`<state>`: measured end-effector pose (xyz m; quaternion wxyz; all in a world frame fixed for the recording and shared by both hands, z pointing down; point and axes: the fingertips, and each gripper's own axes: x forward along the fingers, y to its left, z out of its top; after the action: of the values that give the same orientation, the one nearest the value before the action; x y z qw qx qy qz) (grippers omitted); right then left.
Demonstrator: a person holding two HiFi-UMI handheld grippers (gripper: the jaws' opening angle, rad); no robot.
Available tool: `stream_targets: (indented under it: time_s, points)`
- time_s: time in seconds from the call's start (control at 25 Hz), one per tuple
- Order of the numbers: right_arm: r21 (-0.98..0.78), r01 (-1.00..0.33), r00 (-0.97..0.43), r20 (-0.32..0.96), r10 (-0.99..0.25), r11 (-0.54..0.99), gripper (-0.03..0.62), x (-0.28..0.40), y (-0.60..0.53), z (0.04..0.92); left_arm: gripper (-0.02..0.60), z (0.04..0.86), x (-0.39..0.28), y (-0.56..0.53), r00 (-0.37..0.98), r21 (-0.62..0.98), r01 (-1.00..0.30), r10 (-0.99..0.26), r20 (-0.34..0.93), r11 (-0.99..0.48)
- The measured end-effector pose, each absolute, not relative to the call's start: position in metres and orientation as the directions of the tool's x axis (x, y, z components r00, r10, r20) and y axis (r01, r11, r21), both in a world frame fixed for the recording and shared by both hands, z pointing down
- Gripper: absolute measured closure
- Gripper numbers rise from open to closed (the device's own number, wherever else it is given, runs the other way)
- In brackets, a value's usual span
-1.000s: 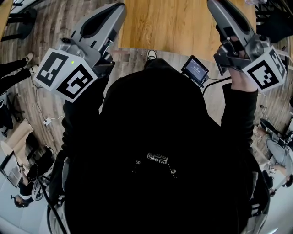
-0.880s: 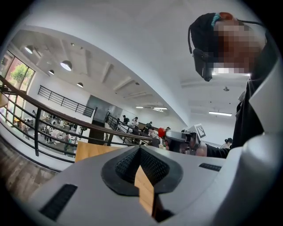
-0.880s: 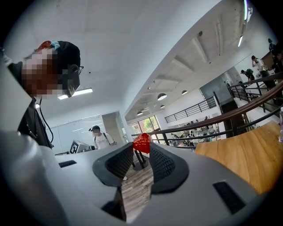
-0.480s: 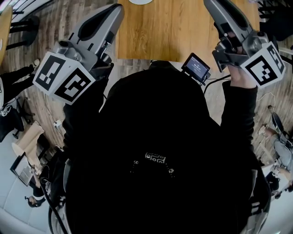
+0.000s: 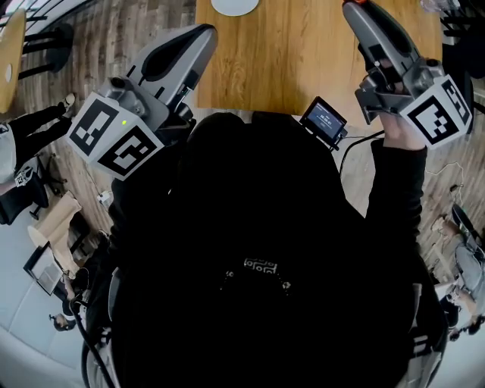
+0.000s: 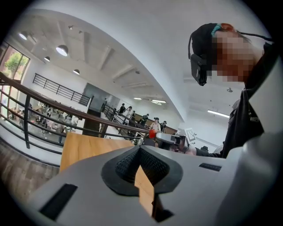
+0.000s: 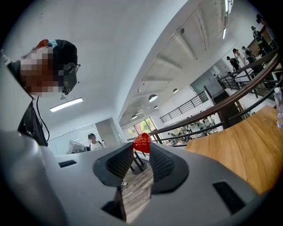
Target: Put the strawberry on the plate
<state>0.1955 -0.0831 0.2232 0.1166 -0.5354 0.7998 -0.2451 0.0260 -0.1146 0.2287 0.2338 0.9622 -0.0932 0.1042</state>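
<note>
Since 1 second ago the wooden table [image 5: 303, 61] has come further into the head view, and the rim of the white plate [image 5: 235, 6], not visible then, now shows at the picture's top edge; both grippers have kept much the same pose, raised with their tips toward the table. The strawberry [image 7: 142, 142] sits pinched between the 2 ribbed pad tips of the right gripper [image 7: 141, 149], its red body standing up above the pads, held in the air over the right part of the table. The plate lies on the table's far part, left of its middle and well apart from the strawberry, with only a slice of its near edge in the picture. The left gripper [image 6: 140, 149] hangs over the table's left near corner; its jaws meet at the tips with nothing between them, and only a thin wedge of table wood shows through behind the pads. Each gripper carries 1 cube with black-and-white square markers, the left cube [image 5: 114, 136] off the table's left side, the right cube [image 5: 436, 110] just past its near right corner, where a hand [image 5: 398, 130] grips the handle. A small lit screen [image 5: 323, 120] sits at the table's near edge, against the person's black top [image 5: 265, 265].
</note>
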Motion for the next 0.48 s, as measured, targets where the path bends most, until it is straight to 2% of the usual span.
stream_targets:
  time_s: [0.48]
  points:
    - [-0.493,-0.802,-0.425,0.073,-0.902,0.337,0.471,0.171,-0.097,0.203,0.583,0.211,-0.008,-0.118,0.954,0.417,-0.269,-0.18,0.242,-0.868]
